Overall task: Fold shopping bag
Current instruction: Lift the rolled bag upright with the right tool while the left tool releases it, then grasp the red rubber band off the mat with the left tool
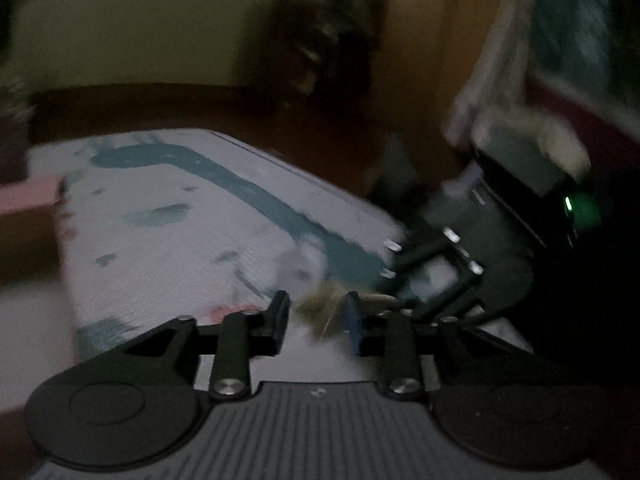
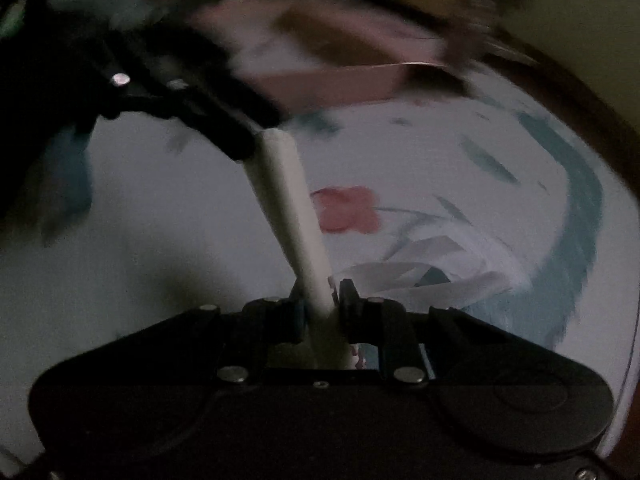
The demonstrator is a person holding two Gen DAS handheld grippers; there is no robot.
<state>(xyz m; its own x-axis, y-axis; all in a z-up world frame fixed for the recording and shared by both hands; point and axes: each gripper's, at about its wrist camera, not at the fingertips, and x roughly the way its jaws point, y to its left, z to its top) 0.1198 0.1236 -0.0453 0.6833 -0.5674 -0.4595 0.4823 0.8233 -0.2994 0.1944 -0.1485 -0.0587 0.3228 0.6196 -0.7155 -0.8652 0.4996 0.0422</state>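
1. There is one shopping bag (image 1: 192,224). It is white with teal strokes and one red flower (image 2: 346,209) painted on it. It lies flat on a brown table (image 1: 328,148).
2. One cream handle strap (image 2: 294,216) of the bag is pulled up tight off the bag. It runs in a line between the two tongs.
3. The right tongs (image 2: 320,312) are closed on the near end of the handle strap. The strap sits pinched between the two black fingers.
4. The left tongs (image 1: 316,320) show a gap between their two fingers. Something fuzzy and tan sits in that gap. In the right wrist view the far end of the strap meets these tongs, but the picture is too blurry to say if they are pinching it.
5. In the left wrist view the right tongs come in from the right side, just beside the left tongs, over the near corner of the bag. One small green light (image 1: 568,204) glows on them.
6. One pink box (image 2: 332,68) sits at the far edge of the bag.
7. The room is dark and both pictures are blurry.
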